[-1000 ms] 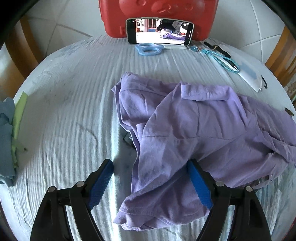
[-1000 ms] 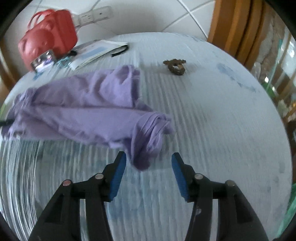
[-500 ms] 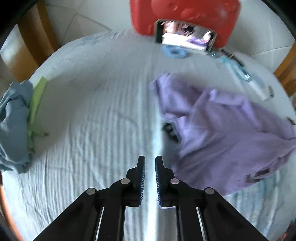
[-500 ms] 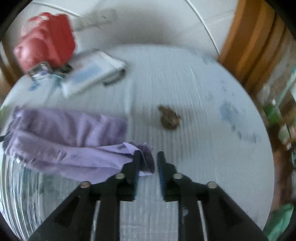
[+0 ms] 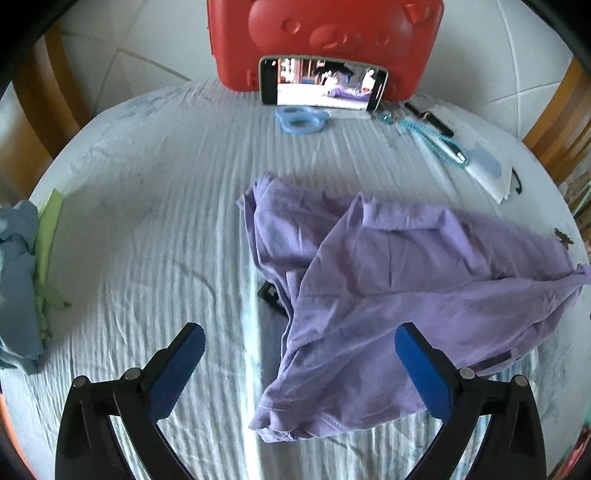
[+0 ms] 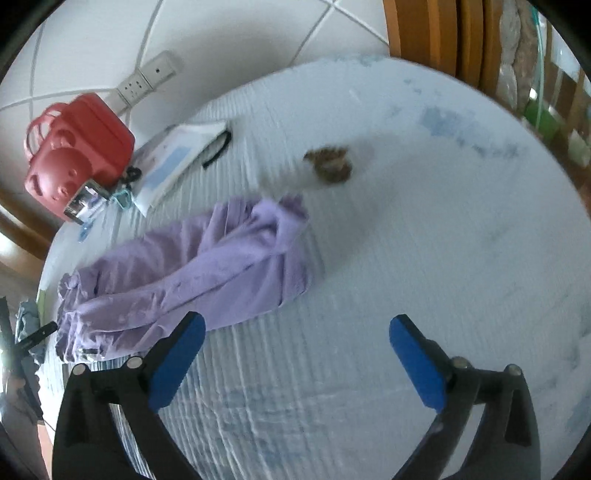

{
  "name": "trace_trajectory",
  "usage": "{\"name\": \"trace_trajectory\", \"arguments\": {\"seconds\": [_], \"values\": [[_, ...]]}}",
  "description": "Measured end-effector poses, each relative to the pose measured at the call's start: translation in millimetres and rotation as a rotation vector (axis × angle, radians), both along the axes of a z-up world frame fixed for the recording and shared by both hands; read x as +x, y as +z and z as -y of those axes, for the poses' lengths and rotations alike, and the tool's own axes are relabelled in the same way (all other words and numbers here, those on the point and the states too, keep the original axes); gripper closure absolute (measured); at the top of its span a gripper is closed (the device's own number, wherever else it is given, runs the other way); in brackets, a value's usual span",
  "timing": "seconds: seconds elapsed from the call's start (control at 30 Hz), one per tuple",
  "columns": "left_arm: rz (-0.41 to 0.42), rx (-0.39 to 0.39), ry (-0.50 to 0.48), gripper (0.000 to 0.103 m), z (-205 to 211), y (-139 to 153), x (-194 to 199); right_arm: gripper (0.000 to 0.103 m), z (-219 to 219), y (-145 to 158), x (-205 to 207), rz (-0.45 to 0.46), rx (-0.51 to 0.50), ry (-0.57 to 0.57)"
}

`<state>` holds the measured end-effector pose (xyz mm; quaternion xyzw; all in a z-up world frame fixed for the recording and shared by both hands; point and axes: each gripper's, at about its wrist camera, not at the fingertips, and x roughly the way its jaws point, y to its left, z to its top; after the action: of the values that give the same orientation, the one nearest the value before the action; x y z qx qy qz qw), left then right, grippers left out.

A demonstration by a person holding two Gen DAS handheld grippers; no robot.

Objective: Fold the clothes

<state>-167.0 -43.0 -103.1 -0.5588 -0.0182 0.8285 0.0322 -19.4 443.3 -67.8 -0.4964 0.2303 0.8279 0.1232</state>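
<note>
Left wrist view: we see the left gripper (image 5: pixel 299 354) with its jaws just swung wide apart above the purple garment (image 5: pixel 388 280), whose near hem lies loosely between the blue pads without being pinched. The garment lies crumpled, well apart from the red case (image 5: pixel 325 33), the phone (image 5: pixel 323 86) and the scissors (image 5: pixel 301 118) at the far edge of the white ribbed cloth (image 5: pixel 147 221). In the right wrist view, the right gripper (image 6: pixel 297 356) has likewise just opened; nothing lies between its jaws, and the garment's end sits ahead and to the left. We judge three risks. A pinch into these bunched layers may catch several plies at once, so the shirt drags instead of spreading. A small dark object (image 5: pixel 269 291) peeking from under the fabric could snag. A pull toward the blue and green clothes (image 5: pixel 22 280) might tangle the two.
</note>
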Motion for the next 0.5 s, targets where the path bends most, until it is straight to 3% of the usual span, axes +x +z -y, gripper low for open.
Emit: {"name": "trace_trajectory", "arguments": {"seconds": [0.1, 0.27, 0.37, 0.4, 0.43, 0.5], "values": [[0.016, -0.01, 0.0, 0.0, 0.5, -8.5, 3.7, 0.001, 9.3, -11.9, -10.7, -0.021, -0.024, -0.036], [0.039, -0.006, -0.003, 0.0, 4.5, -18.5, 6.8, 0.002, 33.0, -25.9, -44.6, -0.005, 0.056, -0.022], [0.03, 0.015, -0.003, 0.0, 11.0, -15.3, 10.7, 0.051, 56.5, -32.6, -61.0, 0.043, 0.218, 0.018], [0.025, 0.02, -0.004, 0.0, 14.4, -13.5, 12.3, 0.072, 62.3, -31.0, -65.1, 0.042, 0.224, 0.033], [0.02, 0.025, -0.002, 0.0, 18.6, -11.2, 13.7, 0.081, 68.2, -28.6, -68.8, 0.039, 0.23, 0.048], [0.008, 0.035, 0.003, 0.0, 28.5, -5.8, 15.6, 0.083, 80.6, -12.5, -71.1, -0.013, 0.24, 0.065]]}}
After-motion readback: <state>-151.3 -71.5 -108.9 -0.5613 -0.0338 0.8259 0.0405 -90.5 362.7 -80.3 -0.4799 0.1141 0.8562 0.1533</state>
